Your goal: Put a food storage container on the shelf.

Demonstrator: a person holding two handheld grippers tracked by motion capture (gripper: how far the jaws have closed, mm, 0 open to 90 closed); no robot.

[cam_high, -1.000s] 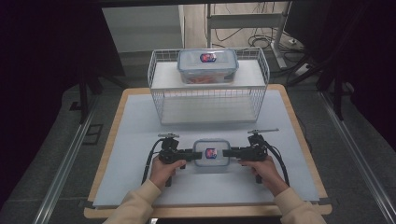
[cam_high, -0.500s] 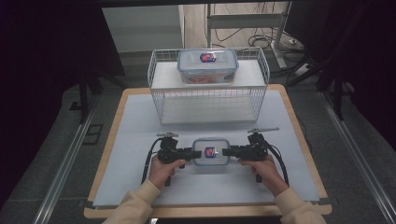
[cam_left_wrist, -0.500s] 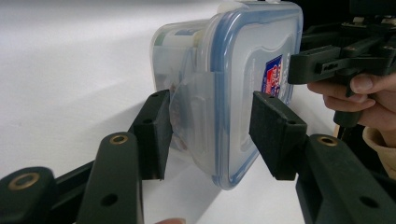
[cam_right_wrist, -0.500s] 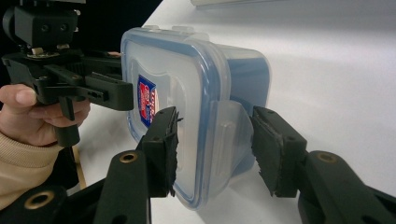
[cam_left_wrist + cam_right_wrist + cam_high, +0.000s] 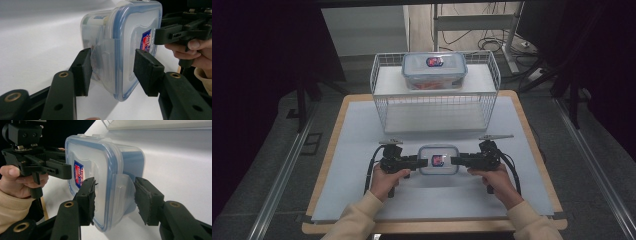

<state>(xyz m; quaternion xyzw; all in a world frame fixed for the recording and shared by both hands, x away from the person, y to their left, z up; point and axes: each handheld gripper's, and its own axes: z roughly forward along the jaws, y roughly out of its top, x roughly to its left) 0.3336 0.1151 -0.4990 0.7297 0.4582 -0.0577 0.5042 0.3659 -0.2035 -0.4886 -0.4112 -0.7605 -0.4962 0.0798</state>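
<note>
Compared with half a second ago, almost nothing has shifted: my left gripper [image 5: 419,161] and right gripper [image 5: 455,161] sit at the two short ends of the small food box [image 5: 438,159], which lies on the white mat [image 5: 352,145] near the front of the table. I read that as a pause before I close, not progress. In the left gripper view the jaws stand apart, straddling the box's end clasp [image 5: 106,53], with a gap on the lid side. In the right gripper view the jaws are likewise apart around the other clasp [image 5: 122,191]. The box has something pale inside, too blurred to name. A second, larger box [image 5: 434,70] rests on top of the wire rack [image 5: 434,107], with something orange in it.
</note>
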